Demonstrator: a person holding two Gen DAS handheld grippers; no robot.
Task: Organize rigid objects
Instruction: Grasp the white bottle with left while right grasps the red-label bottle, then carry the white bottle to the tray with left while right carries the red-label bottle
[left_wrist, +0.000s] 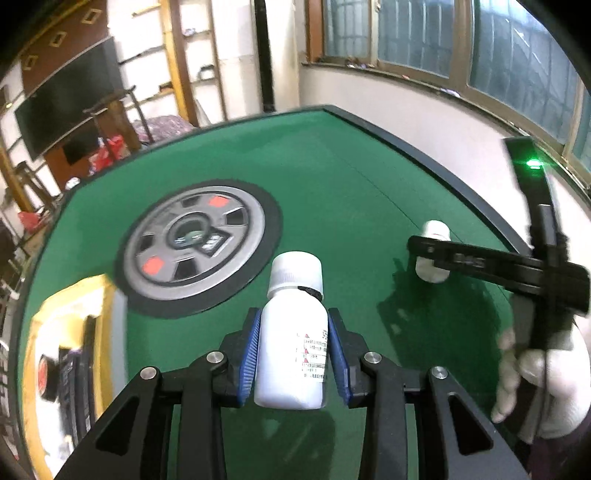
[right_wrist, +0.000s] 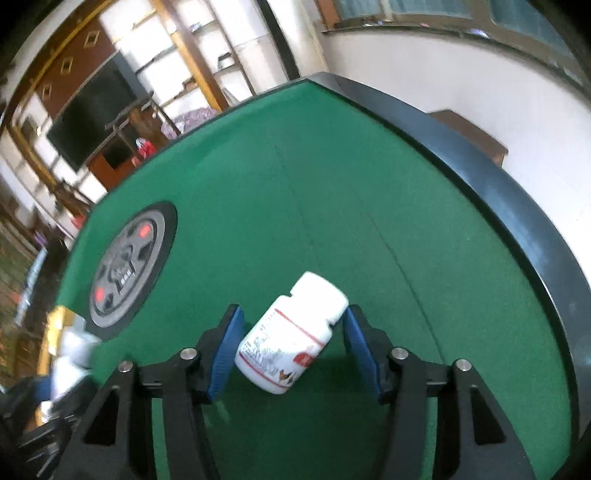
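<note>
Left wrist view: left tongs (left_wrist: 291, 350) clamped on a white bottle (left_wrist: 291, 347), blue pads against both its sides, lower centre of frame above the green desk (left_wrist: 332, 166). Only this view shows the right tongs from outside, at right of frame, and a yellow tray (left_wrist: 103, 332) at lower left. Right wrist view: right tongs (right_wrist: 293, 347) apart, a white labelled bottle (right_wrist: 291, 332) lying tilted on the desk between the pads, touching neither. Round grey panel (right_wrist: 127, 266) at left in both views
</note>
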